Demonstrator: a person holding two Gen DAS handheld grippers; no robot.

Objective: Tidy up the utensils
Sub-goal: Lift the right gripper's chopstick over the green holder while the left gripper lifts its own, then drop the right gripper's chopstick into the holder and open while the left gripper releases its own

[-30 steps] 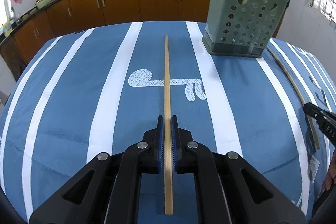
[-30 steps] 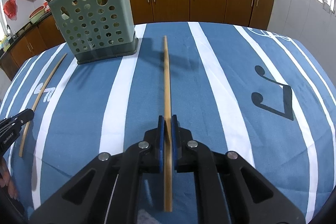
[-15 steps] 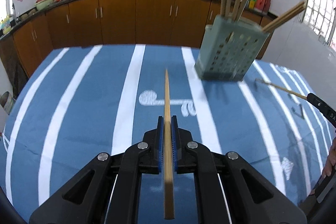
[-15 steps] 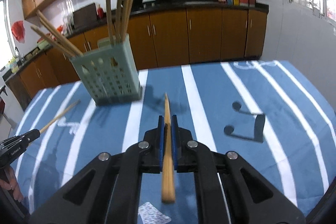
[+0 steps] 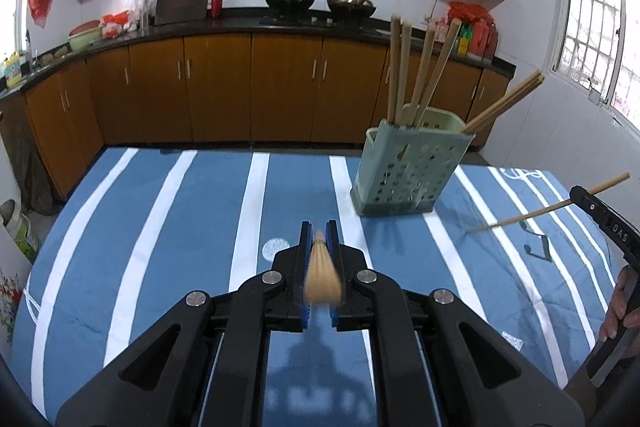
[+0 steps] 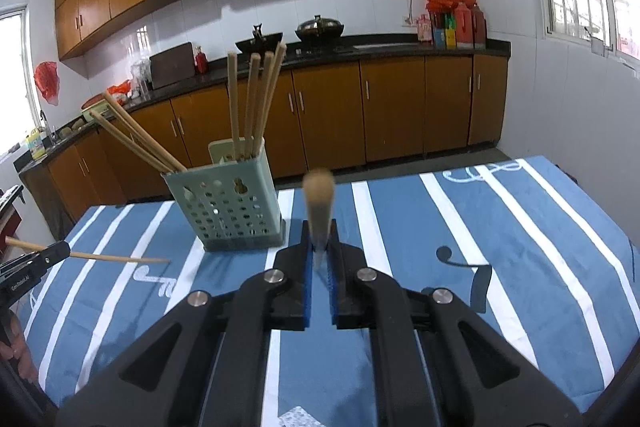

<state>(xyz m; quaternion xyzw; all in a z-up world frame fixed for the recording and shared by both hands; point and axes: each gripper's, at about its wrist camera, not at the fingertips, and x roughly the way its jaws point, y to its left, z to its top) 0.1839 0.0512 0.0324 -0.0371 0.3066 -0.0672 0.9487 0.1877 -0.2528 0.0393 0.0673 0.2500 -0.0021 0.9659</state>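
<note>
On the left gripper (image 5: 320, 233) I find the jaws closed onto a chopstick (image 5: 321, 279), which points end-on toward the lens and reads blurred. The right gripper (image 6: 320, 231) likewise has its jaws clamped on a second chopstick (image 6: 318, 205), tilted steeply upward and blurred at its tip. Both grippers are raised above the table (image 5: 180, 227), covered in blue cloth with white stripes. The green perforated holder (image 5: 410, 173) stands ahead and to the right of the left jaws, ahead and to the left of the right jaws, with several chopsticks upright or leaning in it. Beyond the table run wooden kitchen cabinets (image 6: 392, 111).
</note>
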